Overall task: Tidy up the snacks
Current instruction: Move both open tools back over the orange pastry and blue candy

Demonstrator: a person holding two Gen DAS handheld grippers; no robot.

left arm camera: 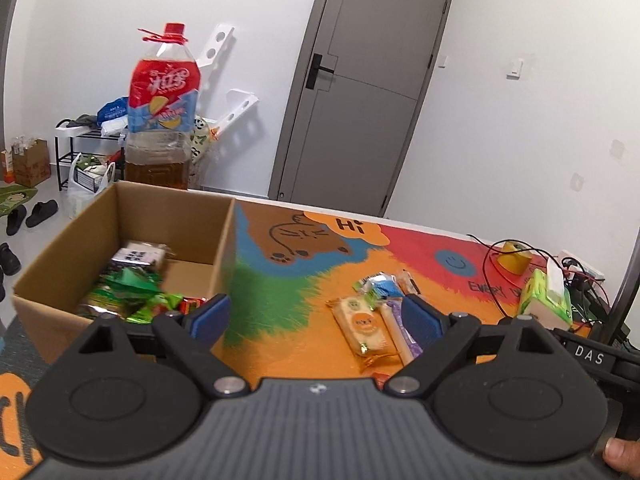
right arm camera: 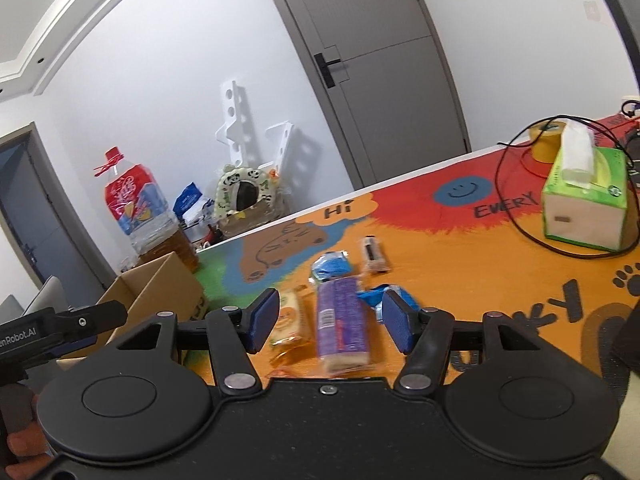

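A cardboard box (left arm camera: pixel 224 240) stands at the table's left and holds several wrapped snacks (left arm camera: pixel 128 288), green and silver. My left gripper (left arm camera: pixel 316 316) is open and empty, above the box's right wall. Loose snacks lie on the colourful mat: an orange-labelled packet (left arm camera: pixel 364 330), a purple packet (right arm camera: pixel 342 320), a blue-and-white packet (right arm camera: pixel 330 266), and a small bar (right arm camera: pixel 373 255). My right gripper (right arm camera: pixel 330 320) is open, its jaws standing either side of the purple packet, above it. The box also shows in the right wrist view (right arm camera: pixel 160 292).
A large bottle with a red label (left arm camera: pixel 162 112) stands behind the box. A green tissue box (right arm camera: pixel 584 204), a tape roll (right arm camera: pixel 544 140) and black and red cables (left arm camera: pixel 496 276) lie at the table's right. The left gripper's body (right arm camera: pixel 60 324) shows beside the box.
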